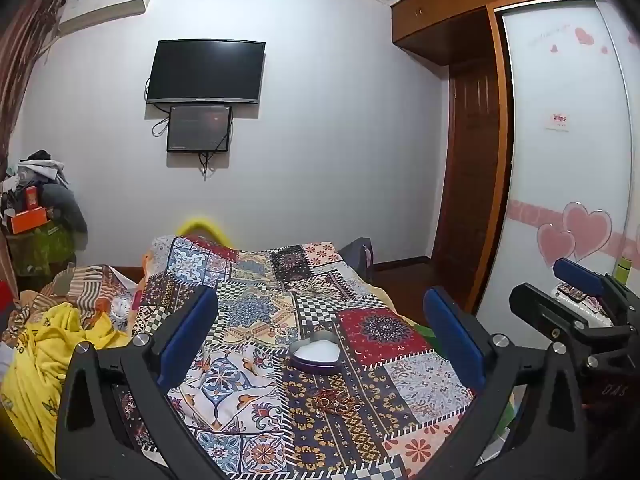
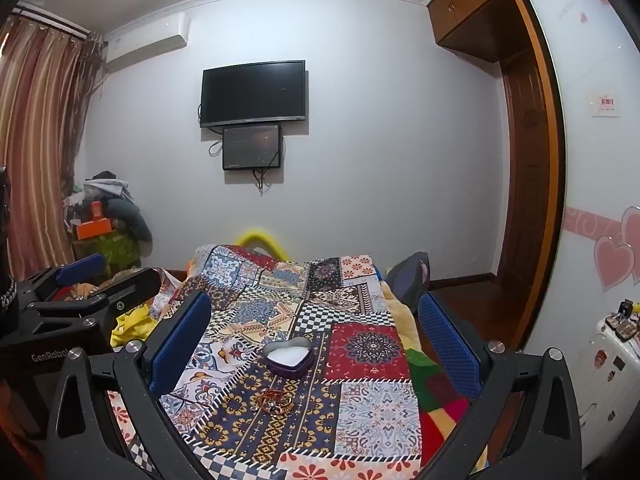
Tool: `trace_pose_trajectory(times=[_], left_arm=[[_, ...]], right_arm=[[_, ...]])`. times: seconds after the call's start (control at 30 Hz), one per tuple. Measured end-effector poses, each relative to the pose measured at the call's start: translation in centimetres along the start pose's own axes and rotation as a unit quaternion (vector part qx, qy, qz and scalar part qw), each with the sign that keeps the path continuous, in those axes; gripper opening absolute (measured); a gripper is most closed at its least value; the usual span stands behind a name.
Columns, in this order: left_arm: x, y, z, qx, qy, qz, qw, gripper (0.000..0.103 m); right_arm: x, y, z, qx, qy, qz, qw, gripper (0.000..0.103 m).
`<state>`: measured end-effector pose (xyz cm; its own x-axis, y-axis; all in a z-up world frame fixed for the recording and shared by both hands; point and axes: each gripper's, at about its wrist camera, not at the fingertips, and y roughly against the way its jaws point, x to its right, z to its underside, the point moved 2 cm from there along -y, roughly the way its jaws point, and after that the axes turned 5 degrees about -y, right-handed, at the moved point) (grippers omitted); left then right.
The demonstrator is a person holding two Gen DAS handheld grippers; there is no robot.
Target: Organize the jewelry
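We saw a bedroom with a big white wall point(image 1: 320, 160). A brown wardrobe point(image 1: 472, 160) stood on the right side, with a white sliding door point(image 1: 568, 140) that had pink hearts on it. Striped curtains point(image 2: 36, 140) hung on the left. A black TV point(image 1: 206, 71) was on the wall, with a smaller screen point(image 1: 199, 129) right under it. An air conditioner point(image 2: 148, 46) sat high up near the ceiling.

In front of us was a surface under a patchwork cloth point(image 1: 280, 312) with many colors. A yellow blanket point(image 1: 44, 352) lay beside it on the left.

Our left gripper point(image 1: 320, 336) and our right gripper point(image 2: 316, 340) both had their blue fingers spread wide, holding nothing. A small heart-shaped tin point(image 1: 315, 353) sat open on the cloth. The jewelry point(image 1: 334, 400), a little pile of rings, lay on the cloth just in front of the tin.
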<state>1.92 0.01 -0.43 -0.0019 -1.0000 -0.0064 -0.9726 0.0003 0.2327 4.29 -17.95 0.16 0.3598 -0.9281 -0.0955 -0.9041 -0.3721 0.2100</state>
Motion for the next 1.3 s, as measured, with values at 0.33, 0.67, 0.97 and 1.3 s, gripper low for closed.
trace_pose_trajectory(times=[0.33,0.67,0.97,1.3], left_arm=[[-0.7,0.2,-0.4,0.0,0.002,0.003,1.0,0.103],[0.0,-0.2,0.1,-0.003,-0.005,0.002,1.0,0.103],[-0.3,-0.5,0.4,-0.007,0.003,0.005,1.0,0.103],[-0.7,-1.7,0.8,-0.03,0.013,0.005,0.9995,0.103]], right_arm=[[0.0,-0.1,-0.2,-0.001,0.001,0.0,1.0,0.103],[0.2,-0.1,-0.3,-0.003,0.001,0.002,1.0,0.103],[0.2,-0.4,-0.5,-0.008,0.005,0.003,1.0,0.103],[0.5,-1.6,-0.1,-0.028,0.003,0.005,1.0,0.103]])
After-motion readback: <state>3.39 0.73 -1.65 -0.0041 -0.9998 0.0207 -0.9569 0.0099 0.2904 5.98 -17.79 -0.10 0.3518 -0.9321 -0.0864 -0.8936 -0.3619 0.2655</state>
